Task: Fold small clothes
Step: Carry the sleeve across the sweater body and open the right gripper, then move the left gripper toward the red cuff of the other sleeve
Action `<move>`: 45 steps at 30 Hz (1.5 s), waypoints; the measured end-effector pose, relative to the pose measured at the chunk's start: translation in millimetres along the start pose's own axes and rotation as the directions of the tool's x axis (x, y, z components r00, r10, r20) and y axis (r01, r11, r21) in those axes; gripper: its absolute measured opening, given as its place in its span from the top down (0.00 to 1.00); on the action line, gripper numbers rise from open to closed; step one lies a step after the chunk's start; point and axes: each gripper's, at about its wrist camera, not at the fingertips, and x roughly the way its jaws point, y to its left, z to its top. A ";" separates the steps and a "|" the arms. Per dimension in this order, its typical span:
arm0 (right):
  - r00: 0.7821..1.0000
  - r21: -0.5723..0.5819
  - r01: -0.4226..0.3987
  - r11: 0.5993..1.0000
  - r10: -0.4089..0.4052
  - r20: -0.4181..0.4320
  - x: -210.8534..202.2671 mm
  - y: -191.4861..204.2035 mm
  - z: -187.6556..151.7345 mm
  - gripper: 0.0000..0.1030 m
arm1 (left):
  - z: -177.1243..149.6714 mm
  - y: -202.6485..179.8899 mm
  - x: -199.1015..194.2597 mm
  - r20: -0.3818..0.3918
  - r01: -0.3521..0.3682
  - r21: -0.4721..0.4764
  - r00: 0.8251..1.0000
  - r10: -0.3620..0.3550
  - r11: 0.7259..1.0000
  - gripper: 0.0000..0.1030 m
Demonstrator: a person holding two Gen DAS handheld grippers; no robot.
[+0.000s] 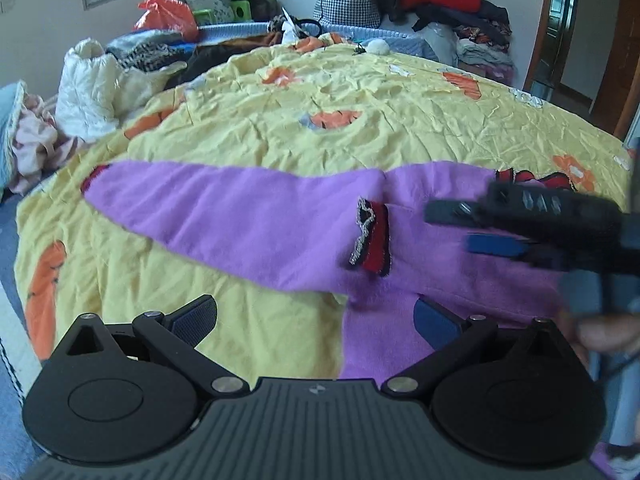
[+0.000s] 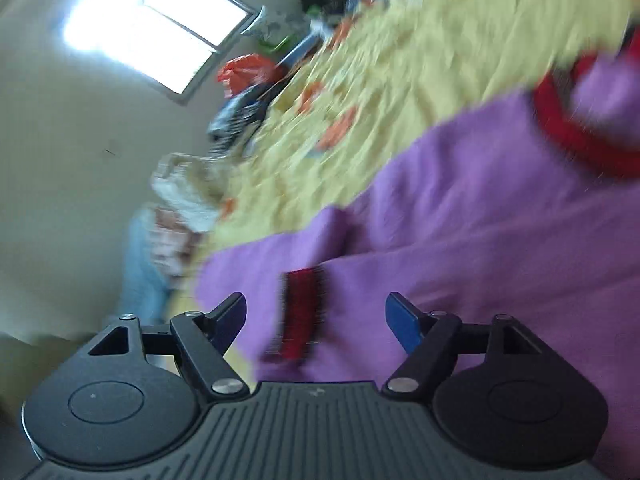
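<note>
A purple top (image 1: 248,220) lies spread on the yellow flowered bedspread (image 1: 360,120). One sleeve reaches left and ends in a red cuff (image 1: 94,178). The other red cuff (image 1: 372,236), edged in silver, lies folded onto the body, and the red collar (image 1: 532,178) shows at the right. My left gripper (image 1: 316,320) is open above the top's near edge, with nothing between its fingers. My right gripper (image 1: 448,228) comes in from the right, open, just beside the folded cuff. In the blurred right wrist view the right gripper (image 2: 316,316) stands open over the purple top (image 2: 460,220), with the cuff (image 2: 300,312) below the gap.
A white padded jacket (image 1: 88,84) and loose clothes lie at the bed's left edge. An orange bag (image 1: 168,14), a checked bag (image 1: 348,0) and a clothes pile (image 1: 460,4) line the far side. A hand (image 1: 608,332) shows at the right. A door frame (image 1: 560,20) stands beyond.
</note>
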 end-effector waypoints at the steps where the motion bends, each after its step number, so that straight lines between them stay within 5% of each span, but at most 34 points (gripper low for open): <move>1: 0.993 -0.094 0.115 0.989 -0.111 0.045 -11.2 8.0 -3.7 0.26 | 0.2 -0.6 -1.0 0.007 0.000 0.001 1.000 0.000 1.000 0.00; 4: 0.892 -0.296 0.453 0.841 -0.422 0.164 -24.0 19.9 -21.0 0.25 | 1.5 -2.1 -0.4 0.000 0.018 0.002 1.000 -0.018 1.000 0.00; 8: 0.788 -0.387 0.606 0.695 -0.593 0.168 -17.7 0.9 -37.4 0.25 | -0.1 -4.9 -1.1 0.000 0.016 0.009 1.000 -0.016 1.000 0.00; 11: 0.793 -0.286 0.608 0.741 -0.585 0.170 -41.9 -18.7 -34.5 0.22 | -0.6 -5.0 -1.6 0.002 0.016 0.010 1.000 -0.016 1.000 0.00; 15: 0.796 -0.268 0.606 0.749 -0.576 0.187 -57.9 -24.2 -40.4 0.22 | -1.3 -3.9 -0.6 -0.003 0.014 0.008 1.000 -0.014 1.000 0.00; 18: 0.774 -0.313 0.632 0.709 -0.600 0.203 -50.0 -24.2 -46.8 0.14 | -1.8 -2.6 -0.2 -0.008 0.016 0.008 1.000 -0.016 1.000 0.00; 34: 0.774 -0.282 0.632 0.721 -0.600 0.200 -49.8 -19.1 -48.8 0.09 | -6.2 -4.2 2.1 -0.021 0.018 0.013 1.000 -0.018 1.000 0.00; 45: 0.734 -0.291 0.679 0.674 -0.636 0.238 -55.3 -3.7 -54.0 0.07 | -8.8 -13.2 6.0 -0.013 0.058 0.051 0.998 -0.058 0.997 0.00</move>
